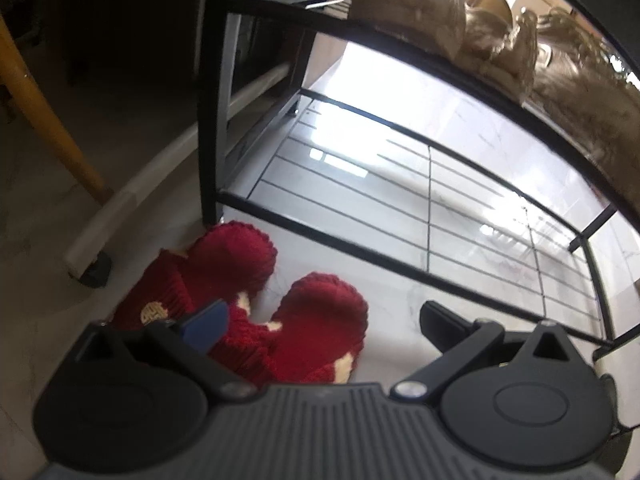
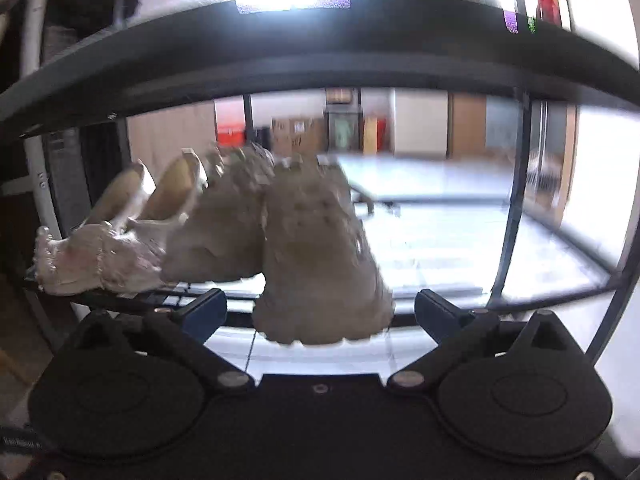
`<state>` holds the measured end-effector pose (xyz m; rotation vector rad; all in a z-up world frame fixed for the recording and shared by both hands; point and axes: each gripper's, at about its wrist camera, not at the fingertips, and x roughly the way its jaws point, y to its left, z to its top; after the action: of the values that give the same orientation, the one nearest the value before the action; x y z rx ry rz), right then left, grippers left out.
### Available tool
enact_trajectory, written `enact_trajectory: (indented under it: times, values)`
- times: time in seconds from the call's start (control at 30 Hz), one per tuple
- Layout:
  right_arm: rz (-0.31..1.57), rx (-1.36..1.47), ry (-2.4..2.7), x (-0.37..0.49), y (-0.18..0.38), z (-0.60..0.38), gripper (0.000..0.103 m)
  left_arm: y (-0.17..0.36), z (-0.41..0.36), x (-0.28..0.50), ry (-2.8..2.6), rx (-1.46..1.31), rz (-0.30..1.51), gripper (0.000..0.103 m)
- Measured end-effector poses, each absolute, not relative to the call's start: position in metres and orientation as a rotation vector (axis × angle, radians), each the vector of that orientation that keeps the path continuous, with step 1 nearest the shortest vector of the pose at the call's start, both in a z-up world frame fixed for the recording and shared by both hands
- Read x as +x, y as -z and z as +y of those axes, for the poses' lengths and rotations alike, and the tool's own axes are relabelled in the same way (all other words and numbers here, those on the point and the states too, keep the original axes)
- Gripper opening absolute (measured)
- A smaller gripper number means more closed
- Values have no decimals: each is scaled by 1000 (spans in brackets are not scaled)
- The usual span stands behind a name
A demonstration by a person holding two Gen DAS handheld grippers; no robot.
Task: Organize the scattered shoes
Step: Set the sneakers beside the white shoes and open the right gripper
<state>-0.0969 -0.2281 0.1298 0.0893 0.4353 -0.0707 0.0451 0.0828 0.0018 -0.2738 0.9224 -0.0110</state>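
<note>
Left hand-held gripper [image 1: 322,326]: we see its jaws spread wide and holding nothing, low over the pale floor [image 1: 400,300].
Red knitted slippers [image 1: 256,300]: these lie on the floor just ahead of that gripper and to its left; the blue left pad [image 1: 208,326] overlaps the nearer one in view, though we cannot tell whether it touches.
Long axis: both slippers run away from us with toes towards the rack, the pair side by side and close together.
Lower wire shelf [image 1: 430,200]: beyond the toes, bare, its front rail [image 1: 320,236] just past the farther slipper [image 1: 232,256].
Right hand-held gripper [image 2: 318,312]: also wide open and empty, level with the upper shelf [image 2: 168,300].
Brown fuzzy slippers [image 2: 288,248]: on that upper shelf, the nearer one overhanging the shelf edge between the open fingers, apart from both pads.
Pale shoes [image 2: 120,240]: farther left on the same shelf, beside the brown pair.
Nearer arm: we judge the left is the one placed for the red pair; the coming move calls for shifting left and closing across a slipper's width, then lifting over the front rail.
</note>
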Motion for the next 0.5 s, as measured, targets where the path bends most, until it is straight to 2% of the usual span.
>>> enact_trajectory:
  times: [0.1,0.17,0.33,0.5]
  values:
    - [420,69,77,-81,-122,-225,102,1,81,46,-6,-251,916,102]
    - [426,57,81,-64,-119,-224,93,3,80,47,-18,-239,912,102]
    - [431,93,77,-46,-116,-228,91,12,80,53,-39,-238,934,102]
    - [359,148,160,-70,-110,-227,90,17,80,56,-50,-225,952,102]
